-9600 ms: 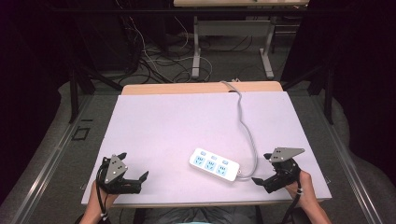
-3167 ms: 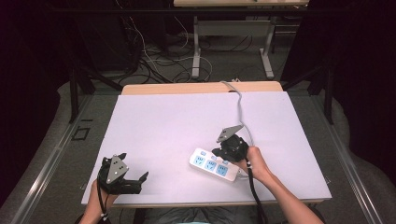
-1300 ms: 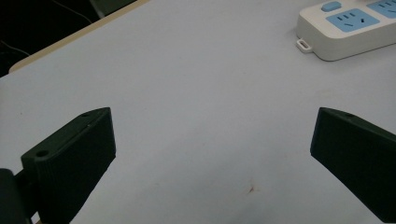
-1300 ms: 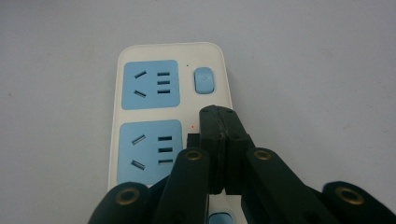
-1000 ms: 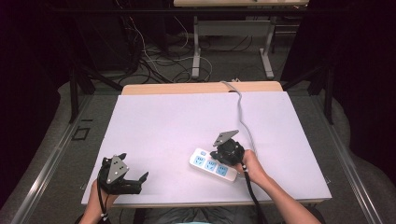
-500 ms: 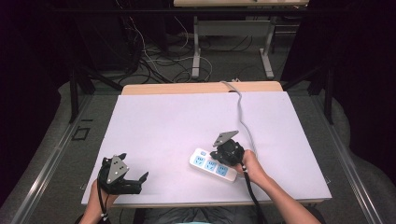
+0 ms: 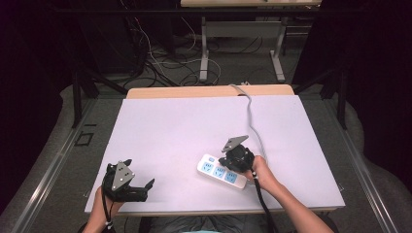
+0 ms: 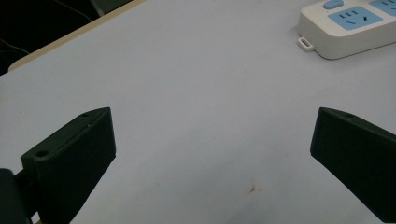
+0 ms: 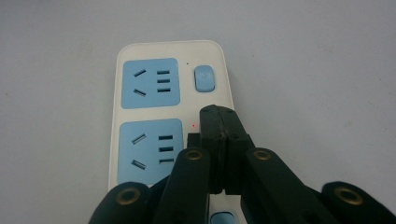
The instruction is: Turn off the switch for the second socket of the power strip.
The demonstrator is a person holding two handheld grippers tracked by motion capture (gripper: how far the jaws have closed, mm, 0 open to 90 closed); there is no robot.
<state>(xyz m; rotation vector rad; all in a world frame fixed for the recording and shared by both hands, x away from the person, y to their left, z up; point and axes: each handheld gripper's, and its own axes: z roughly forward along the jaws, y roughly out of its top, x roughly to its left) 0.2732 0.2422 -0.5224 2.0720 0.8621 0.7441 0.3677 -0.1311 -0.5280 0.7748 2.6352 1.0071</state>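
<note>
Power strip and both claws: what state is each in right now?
Power strip: flat on the table, cord running off the far edge, nothing plugged in, a small red light lit beside the middle socket.
Far switch: untouched.
Right claw: shut, tips over the middle switch spot.
Left claw: open, holding nothing, clear of the strip.

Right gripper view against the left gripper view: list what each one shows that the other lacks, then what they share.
Right gripper view alone: the right gripper, jaws shut, tips on the power strip beside a small red light, with a blue switch beyond.
Left gripper view alone: the left gripper, jaws wide open with nothing between them, and the table's wooden edge.
Both: the white strip with blue sockets, lying on the pale table.
</note>
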